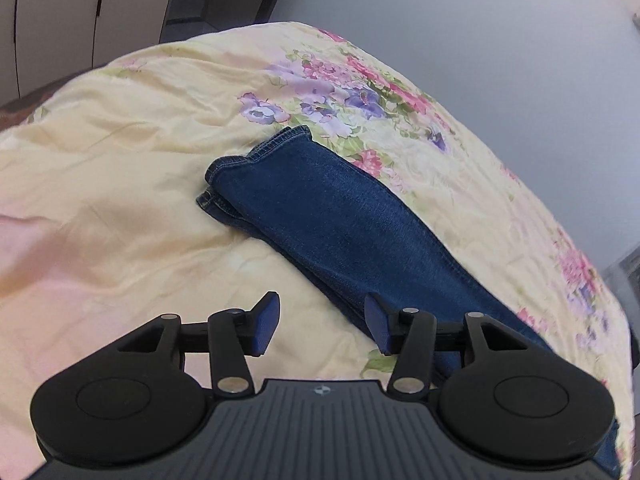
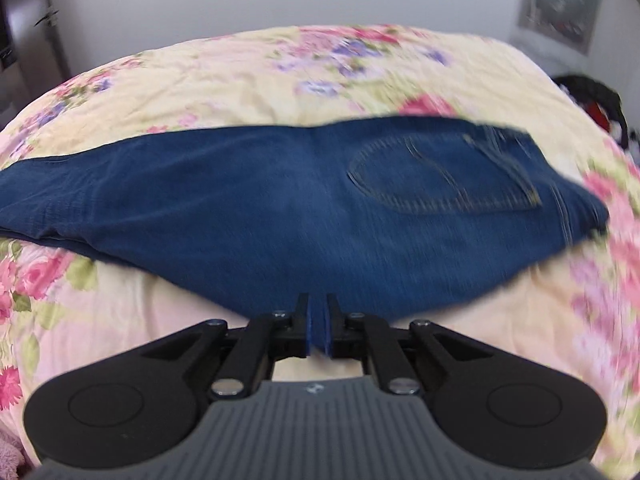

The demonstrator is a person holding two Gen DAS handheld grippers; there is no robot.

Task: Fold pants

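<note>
- Left wrist view: the left black two-finger gripper with blue pads [image 1: 322,326] hovers with its jaws spread wide and nothing between them, just above the near edge of the dark blue denim pants [image 1: 352,224].
- The pants lie already doubled lengthwise, one leg stacked on the other, stretched diagonally across the pale yellow floral quilt [image 1: 120,168] covering the bed; the two stitched leg hems [image 1: 244,164] sit at the far end, slightly offset from each other.
- A grey wall [image 1: 480,20] rises behind the bed, and pale cupboard doors [image 1: 52,16] stand at the far left.
- Right wrist view: the right black two-finger gripper with blue pads [image 2: 318,330] has its jaws clenched on the near edge of the same pants, pinching a thin fold of denim around the seat area.
- The back pocket [image 2: 440,176] faces up to the right, by the waistband; the legs run off to the left. This view is blurred, so fine detail is uncertain.
- Risk, as I judge it: the right pinch looks shallow, so the cloth could slip out or only the top layer could lift, pulling the stacked legs apart.
- With the left jaws holding nothing, a one-sided pull may drag the pants askew across the soft quilt and widen the hem offset, leaving a crooked fold.
</note>
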